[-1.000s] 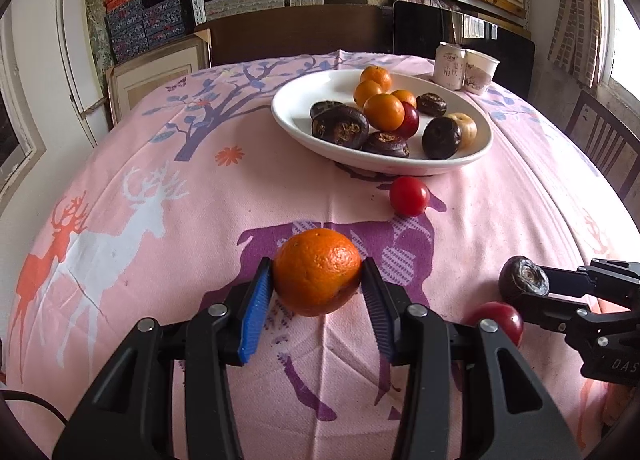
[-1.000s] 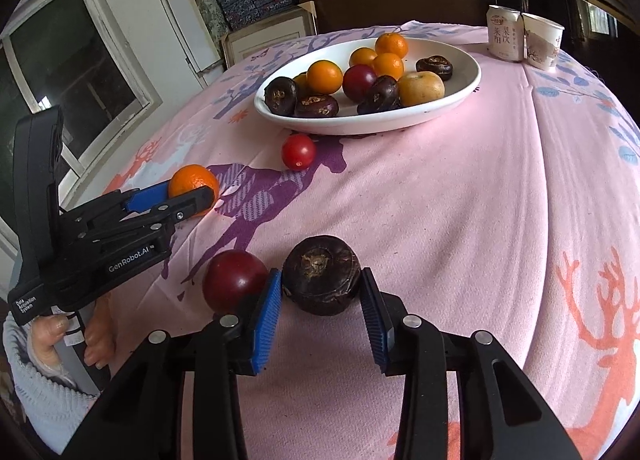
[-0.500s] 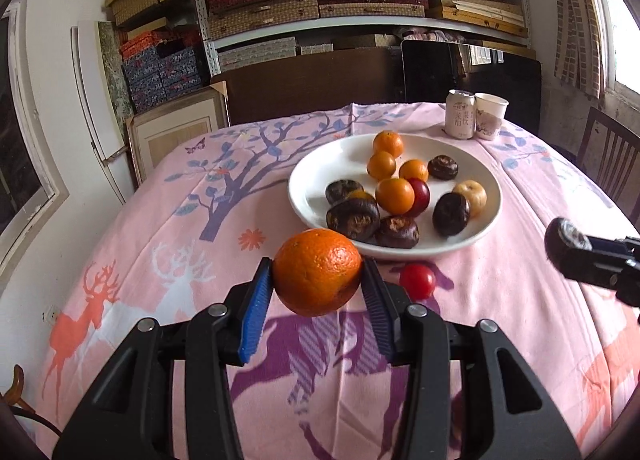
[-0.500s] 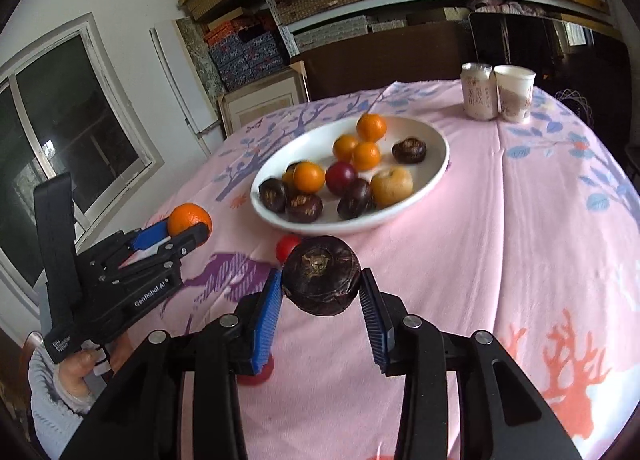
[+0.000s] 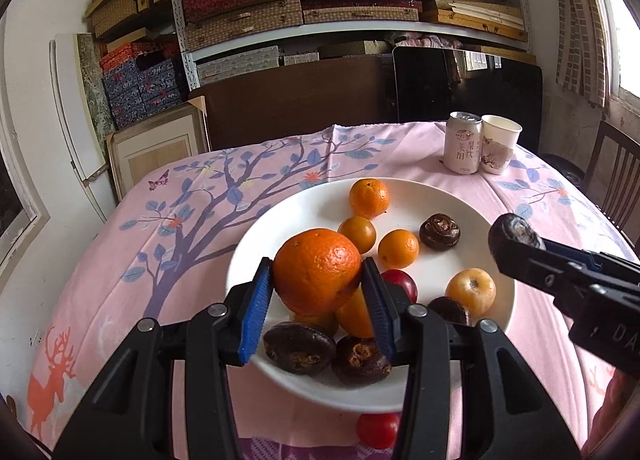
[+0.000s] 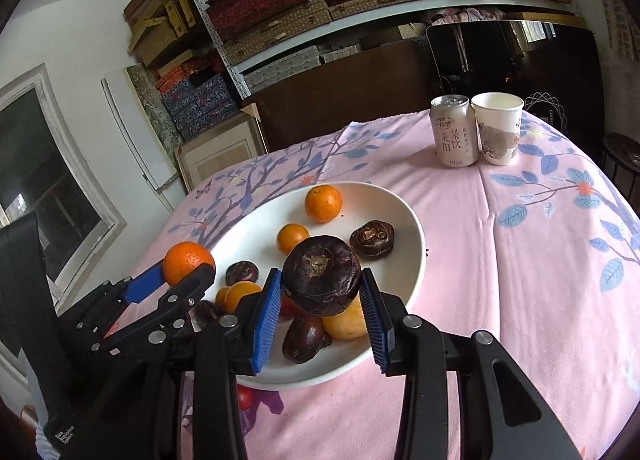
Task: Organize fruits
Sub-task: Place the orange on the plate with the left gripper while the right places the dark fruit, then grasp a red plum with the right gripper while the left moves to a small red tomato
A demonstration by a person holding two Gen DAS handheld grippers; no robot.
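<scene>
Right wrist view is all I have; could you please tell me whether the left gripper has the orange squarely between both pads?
Observer: Yes. In the left wrist view both blue pads of the left gripper press on the orange, one on each side.
Operator: Thank you. What is the pale fruit hidden behind my dark fruit?
Observer: A round yellow fruit lying in the plate, with a dark red fruit to its left.
Operator: Is any fruit lying outside the plate?
Observer: One small red fruit on the tablecloth, just outside the plate's near rim.
</scene>
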